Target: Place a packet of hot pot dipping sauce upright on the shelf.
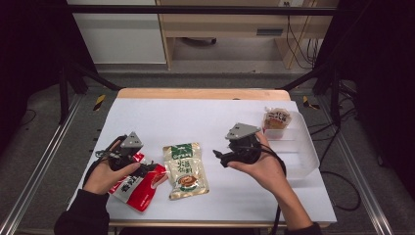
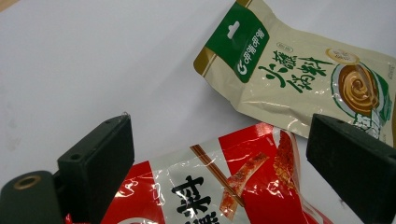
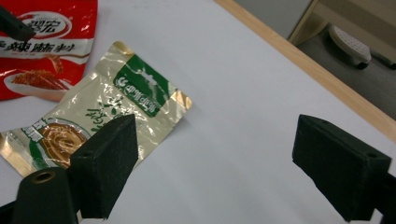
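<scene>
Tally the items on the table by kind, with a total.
Red foil sauce pouch: 1
Cream-and-green foil sauce pouch: 1
Small orange-labelled packet in the bin: 1
Clear plastic bin: 1
Total: 4

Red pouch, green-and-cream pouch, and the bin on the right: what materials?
Red pouch: glossy plastic film, by its creases and glare. Green-and-cream pouch: likely foil-laminate film, with metallic gold corners and wrinkled sheen. Bin: translucent, rigid-looking plastic; the table shows faintly through its walls.

Red-white pouch; cream pouch (green header, seemingly gold corners).
</scene>
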`<state>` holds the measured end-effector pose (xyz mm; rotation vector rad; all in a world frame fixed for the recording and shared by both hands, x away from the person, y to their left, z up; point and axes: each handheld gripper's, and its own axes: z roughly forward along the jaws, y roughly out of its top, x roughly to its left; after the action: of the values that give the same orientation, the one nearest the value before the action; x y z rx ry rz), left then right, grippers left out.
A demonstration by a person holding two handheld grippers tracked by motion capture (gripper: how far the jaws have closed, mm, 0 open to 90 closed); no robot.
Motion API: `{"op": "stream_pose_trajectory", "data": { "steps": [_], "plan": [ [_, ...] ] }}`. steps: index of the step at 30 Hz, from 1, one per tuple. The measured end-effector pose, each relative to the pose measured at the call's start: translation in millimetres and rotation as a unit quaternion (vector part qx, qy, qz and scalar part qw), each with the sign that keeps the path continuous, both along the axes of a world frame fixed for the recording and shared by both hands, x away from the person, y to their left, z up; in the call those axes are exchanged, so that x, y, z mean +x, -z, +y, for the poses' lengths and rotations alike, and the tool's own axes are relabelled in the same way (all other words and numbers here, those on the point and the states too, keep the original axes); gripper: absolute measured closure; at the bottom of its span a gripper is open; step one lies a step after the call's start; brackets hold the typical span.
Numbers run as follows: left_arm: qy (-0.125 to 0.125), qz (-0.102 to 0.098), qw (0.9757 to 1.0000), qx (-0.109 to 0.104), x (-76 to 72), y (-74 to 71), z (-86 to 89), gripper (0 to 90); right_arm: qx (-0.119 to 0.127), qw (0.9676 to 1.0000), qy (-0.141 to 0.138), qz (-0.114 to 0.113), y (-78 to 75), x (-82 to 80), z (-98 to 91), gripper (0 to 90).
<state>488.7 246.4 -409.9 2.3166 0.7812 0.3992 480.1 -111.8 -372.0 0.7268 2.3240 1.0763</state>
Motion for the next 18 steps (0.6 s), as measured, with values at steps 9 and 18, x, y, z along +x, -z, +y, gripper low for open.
{"op": "stream_pose_trajectory", "data": {
  "steps": [9,18],
  "plan": [
    [0.004,0.0,1.0,0.002,0.8,-0.6,-1.8,8.2,-0.013,0.9997,-0.008,0.021,23.9,-2.9,29.2,16.4],
    [0.012,0.002,0.9999,0.004,5.9,2.9,-8.2,13.5,-0.006,0.9993,-0.017,0.034,53.2,-14.1,40.0,23.0]
  ]
}}
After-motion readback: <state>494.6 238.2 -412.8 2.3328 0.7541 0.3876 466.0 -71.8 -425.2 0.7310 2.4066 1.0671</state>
